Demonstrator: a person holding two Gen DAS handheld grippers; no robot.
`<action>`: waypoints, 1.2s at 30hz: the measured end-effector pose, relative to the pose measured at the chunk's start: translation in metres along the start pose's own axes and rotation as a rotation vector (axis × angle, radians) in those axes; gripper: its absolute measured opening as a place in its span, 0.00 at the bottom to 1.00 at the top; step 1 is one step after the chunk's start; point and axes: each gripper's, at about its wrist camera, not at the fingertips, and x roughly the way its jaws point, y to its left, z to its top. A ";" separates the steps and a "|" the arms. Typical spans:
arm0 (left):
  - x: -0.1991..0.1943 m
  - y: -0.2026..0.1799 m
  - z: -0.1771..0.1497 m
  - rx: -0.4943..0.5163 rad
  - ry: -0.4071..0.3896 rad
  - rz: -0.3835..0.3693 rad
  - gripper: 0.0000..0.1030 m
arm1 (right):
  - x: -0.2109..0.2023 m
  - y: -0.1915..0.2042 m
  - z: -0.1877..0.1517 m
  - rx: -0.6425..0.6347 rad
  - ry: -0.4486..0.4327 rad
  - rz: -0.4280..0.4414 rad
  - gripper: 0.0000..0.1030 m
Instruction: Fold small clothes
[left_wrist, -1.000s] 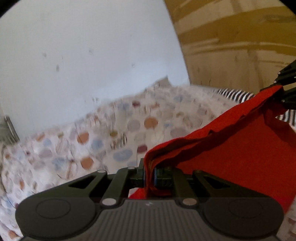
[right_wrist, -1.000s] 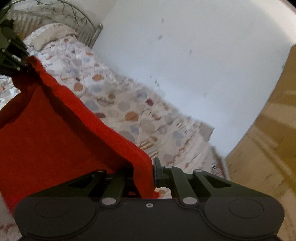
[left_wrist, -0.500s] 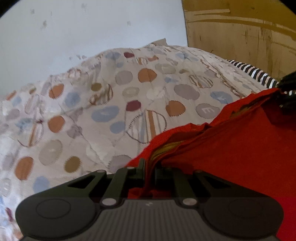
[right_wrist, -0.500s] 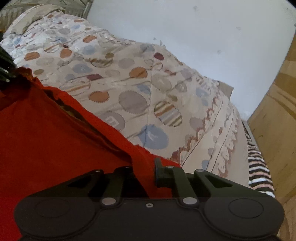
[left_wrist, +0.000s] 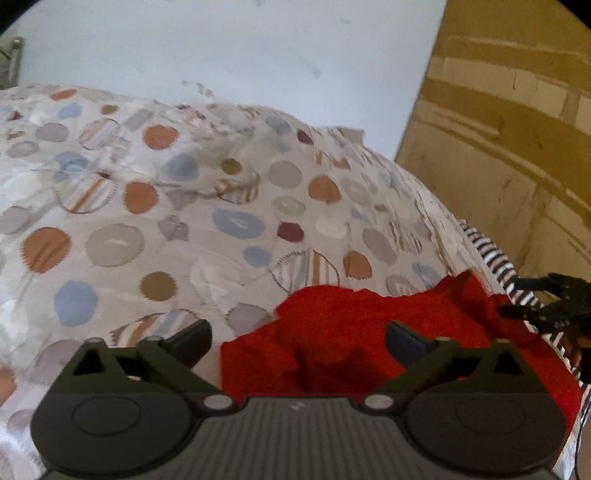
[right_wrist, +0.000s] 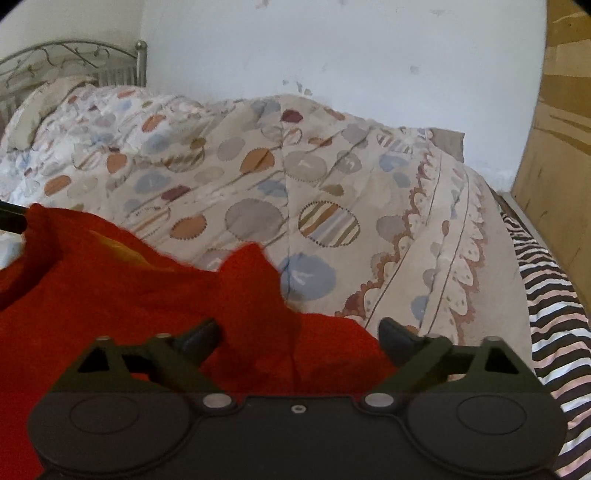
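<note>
Red garment (left_wrist: 369, 332): a small piece of red clothing, lying rumpled on the bed just ahead of both grippers; in the right wrist view (right_wrist: 110, 295) it spreads to the left, and a peak of cloth stands up between the fingers. A yellowish patch shows near its upper edge, too blurred to identify.

Why it lies so: the cloth rests on the bedspread with nothing gripping it, so it appears to have been laid down for a fold; the bumps and the raised peak suggest it is not yet flat.

Left gripper (left_wrist: 299, 334): fingers spread wide, holding nothing; the red cloth sits in the gap between them without being pinched.

Right gripper (right_wrist: 299, 332): fingers likewise wide apart, empty, with the raised peak of cloth between them. It also shows at the right edge of the left view, beside the garment's far corner.

Placement of the grippers: one at each end of the garment, which I judge suits taking two corners at once for the next fold.

Bedspread (right_wrist: 258, 184): pale quilt with coloured spots and striped circles, carrying the garment; soft, so the cloth may sink and crease.

Striped sheet (right_wrist: 554, 314): black-and-white, along the bed's right edge.

Surroundings: white wall, metal headboard (right_wrist: 74, 59), wooden panel (left_wrist: 517, 147) to the right.
</note>
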 end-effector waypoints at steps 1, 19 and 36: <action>-0.007 -0.001 -0.004 0.006 -0.009 -0.003 0.99 | -0.006 -0.001 -0.001 -0.005 -0.013 0.007 0.98; -0.019 -0.034 -0.057 0.092 0.095 0.009 0.15 | -0.006 0.038 -0.021 -0.228 0.011 0.142 0.76; -0.007 -0.022 -0.061 -0.050 0.048 0.093 0.10 | -0.019 -0.033 -0.056 0.221 -0.007 -0.086 0.04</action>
